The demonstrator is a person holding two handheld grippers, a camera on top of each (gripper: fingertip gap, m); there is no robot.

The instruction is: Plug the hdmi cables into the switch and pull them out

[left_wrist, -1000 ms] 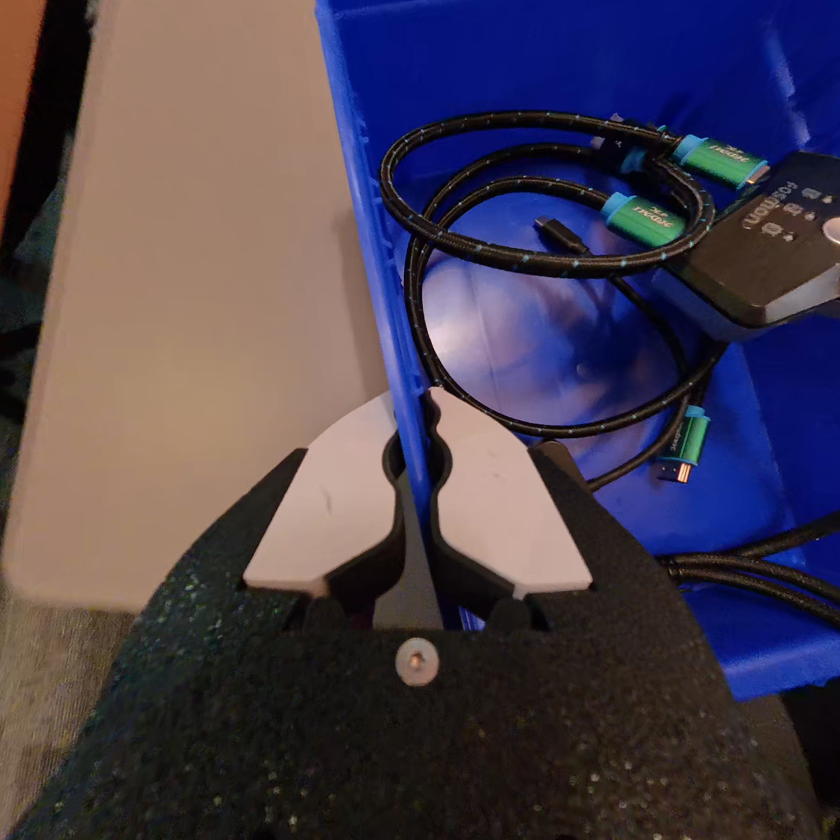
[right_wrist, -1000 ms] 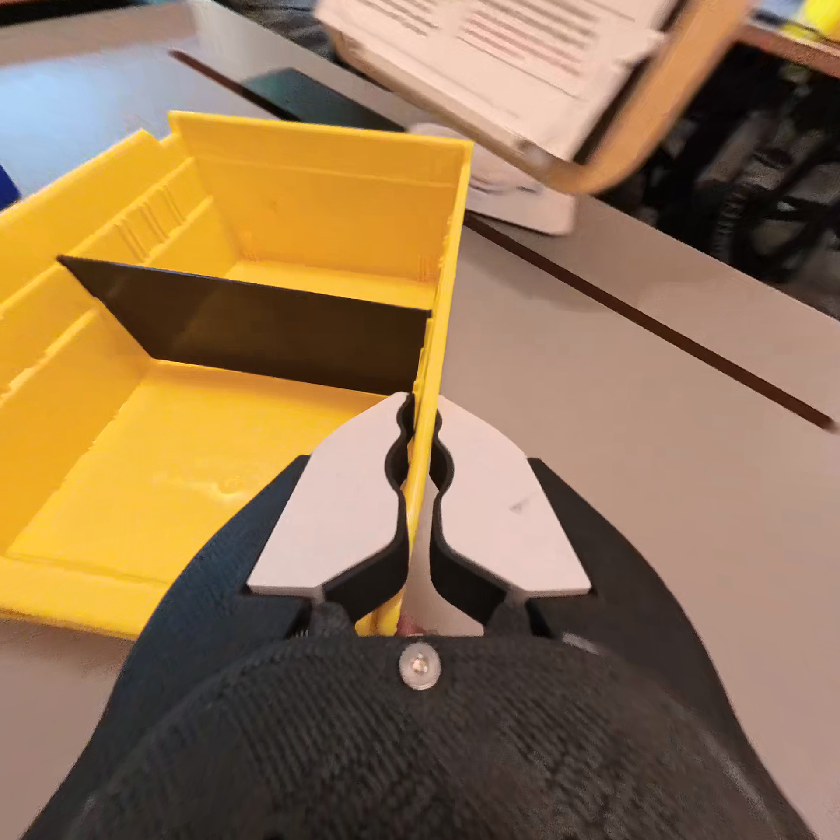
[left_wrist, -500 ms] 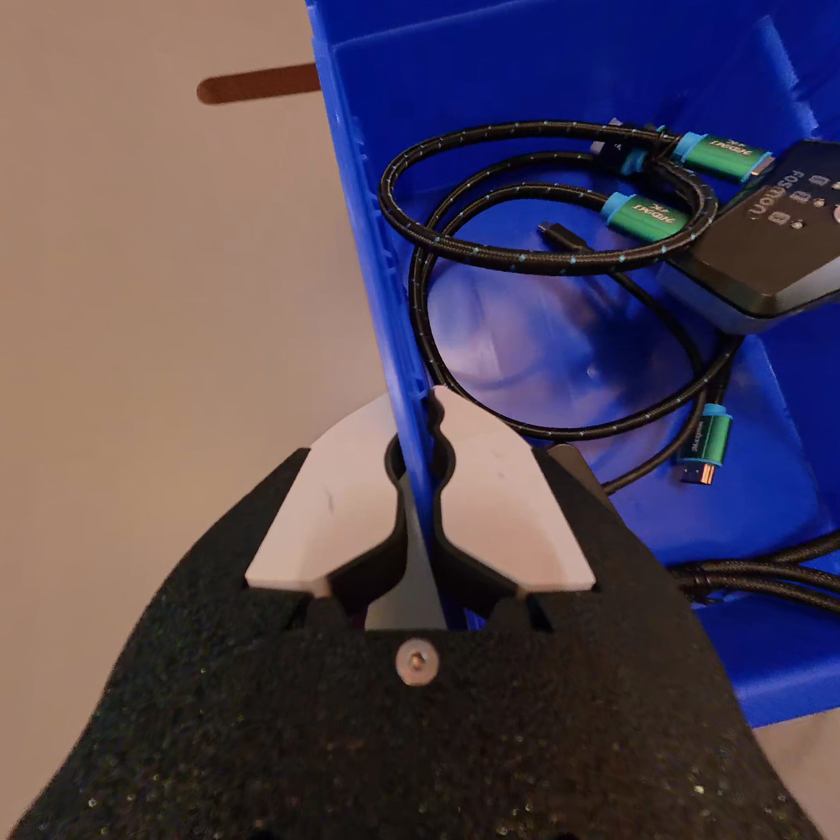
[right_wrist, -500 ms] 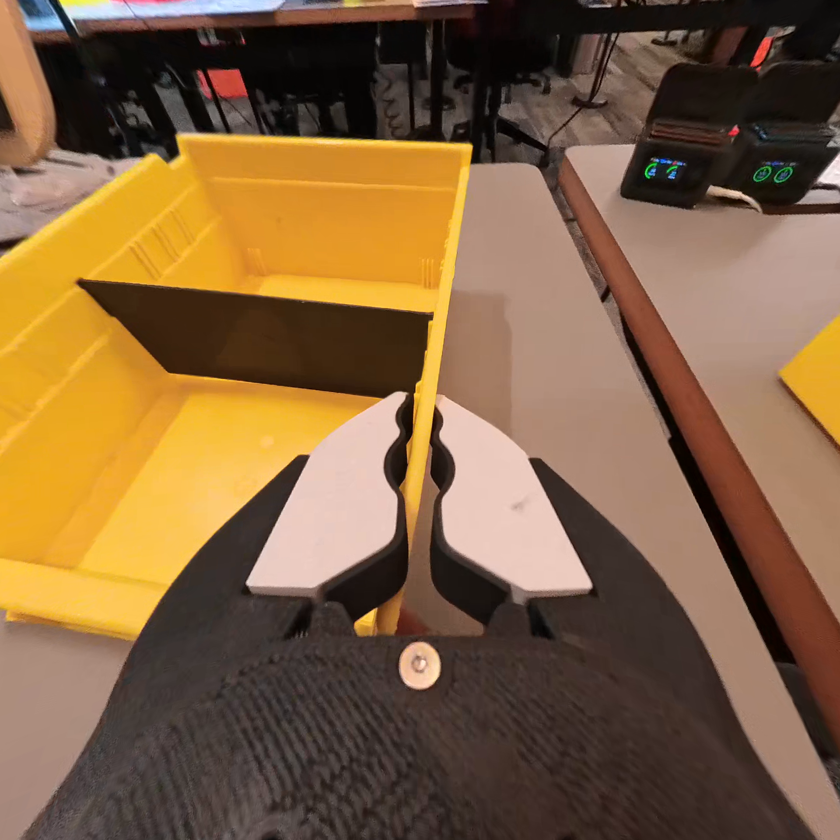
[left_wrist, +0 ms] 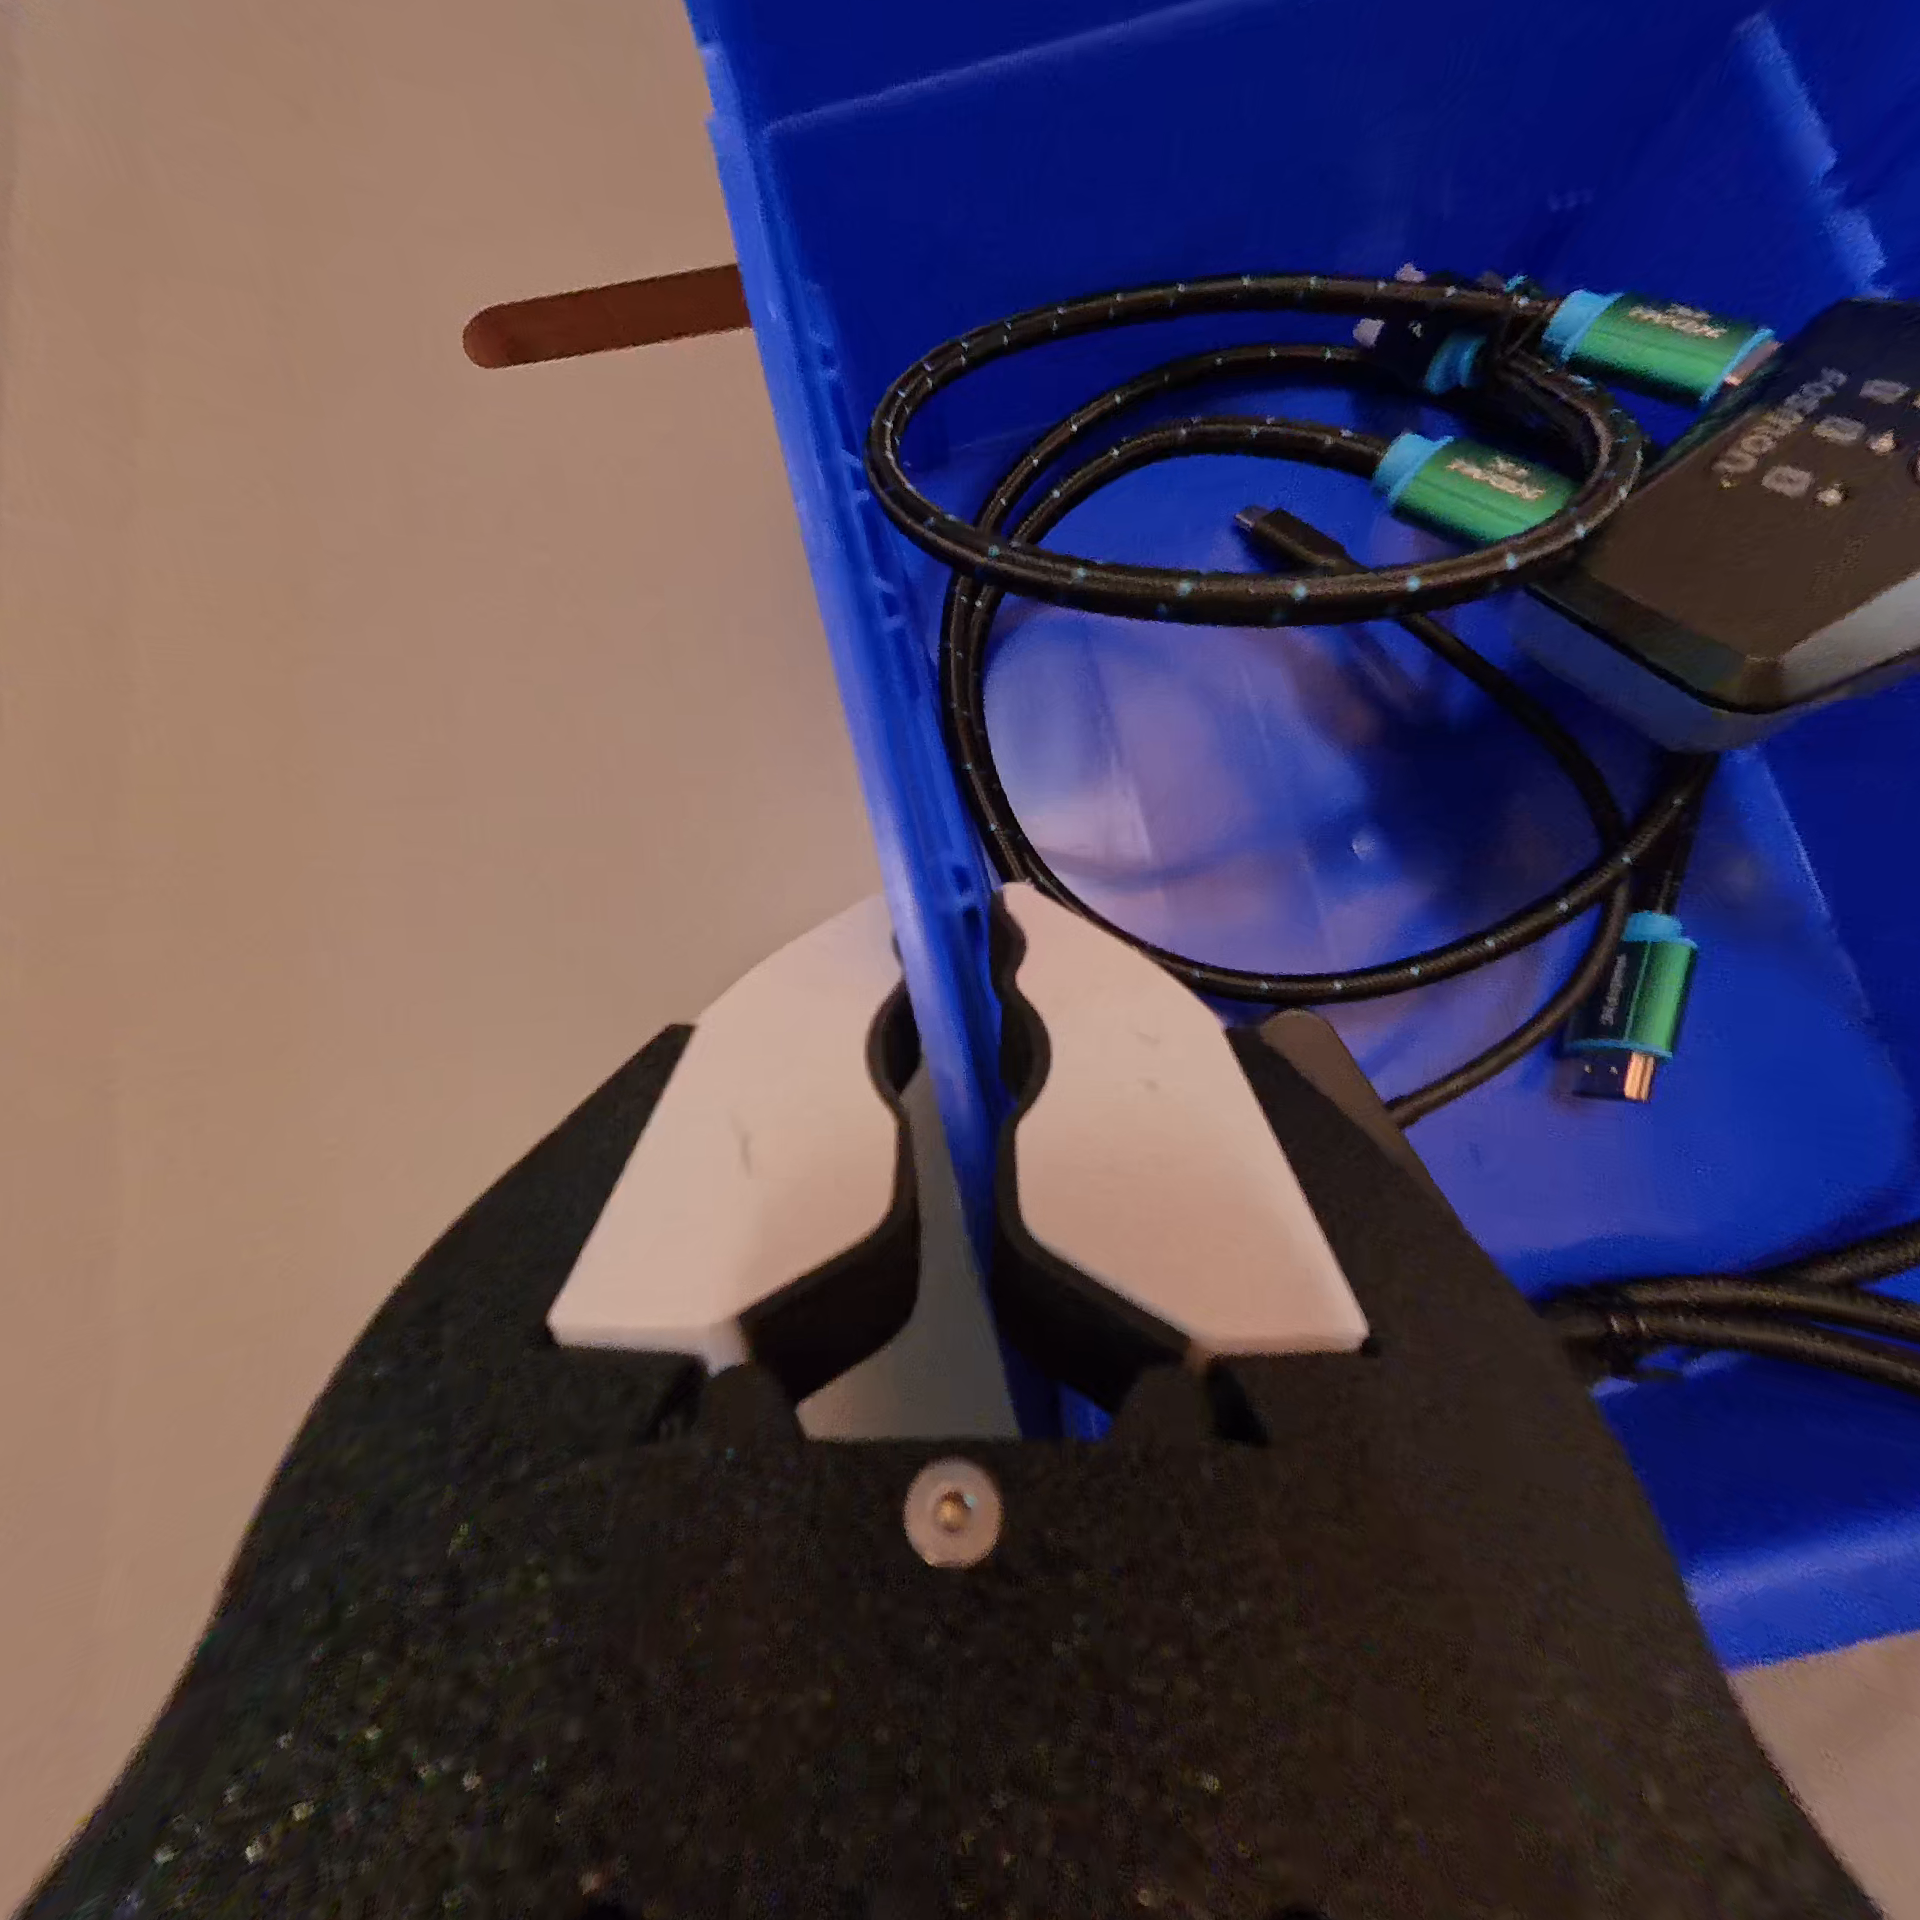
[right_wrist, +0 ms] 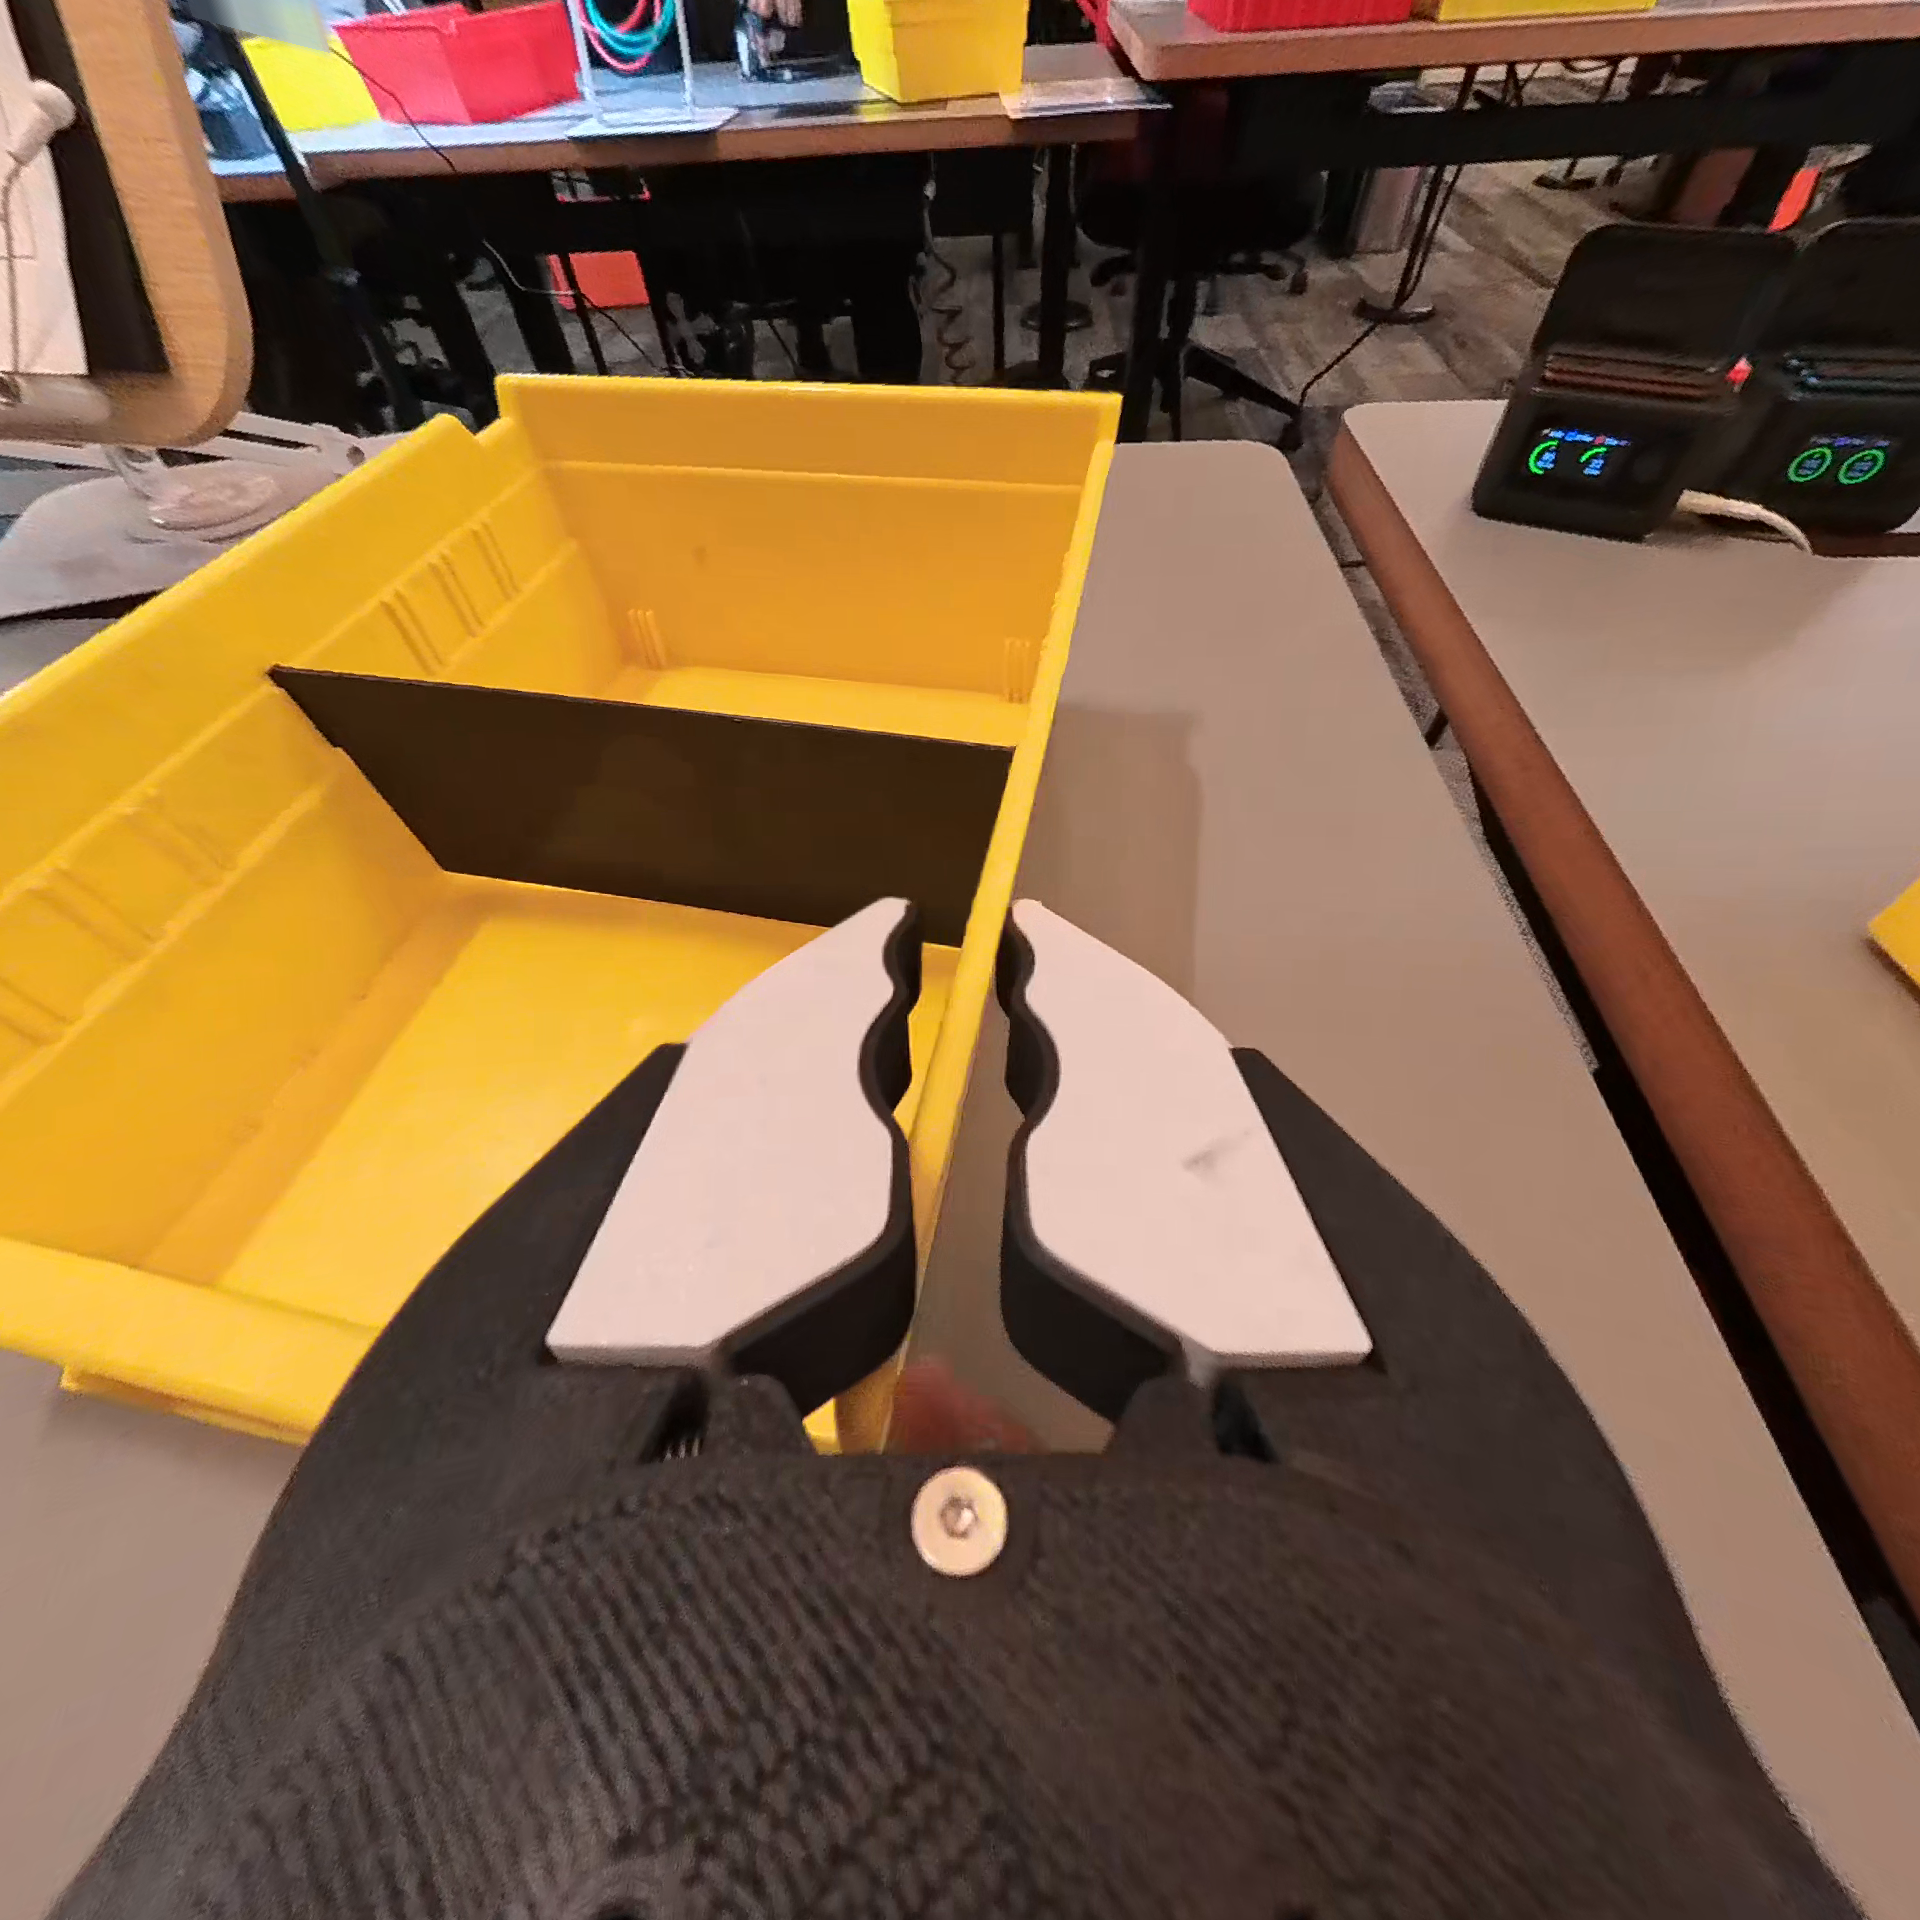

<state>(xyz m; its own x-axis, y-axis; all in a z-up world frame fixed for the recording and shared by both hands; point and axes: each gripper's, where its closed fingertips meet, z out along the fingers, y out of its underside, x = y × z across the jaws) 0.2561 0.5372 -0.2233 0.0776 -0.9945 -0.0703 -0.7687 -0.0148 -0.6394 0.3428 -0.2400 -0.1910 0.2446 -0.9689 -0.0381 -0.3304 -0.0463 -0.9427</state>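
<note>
The blue bin's (left_wrist: 883, 644) wall is clamped by the left gripper (left_wrist: 951, 914), the yellow bin's (right_wrist: 1013, 831) by the right gripper (right_wrist: 956, 920).

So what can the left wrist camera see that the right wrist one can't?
Left wrist view only: a blue bin holding the black switch and braided HDMI cables with green plugs; the lowest plug lies loose. The left gripper is clamped on the blue bin's side wall.

Right wrist view only: a yellow bin with a black divider and nothing in it, other tables, and two small black devices. The right gripper straddles the yellow bin's wall.

Both: a grey tabletop and a gripper at a bin wall.
</note>
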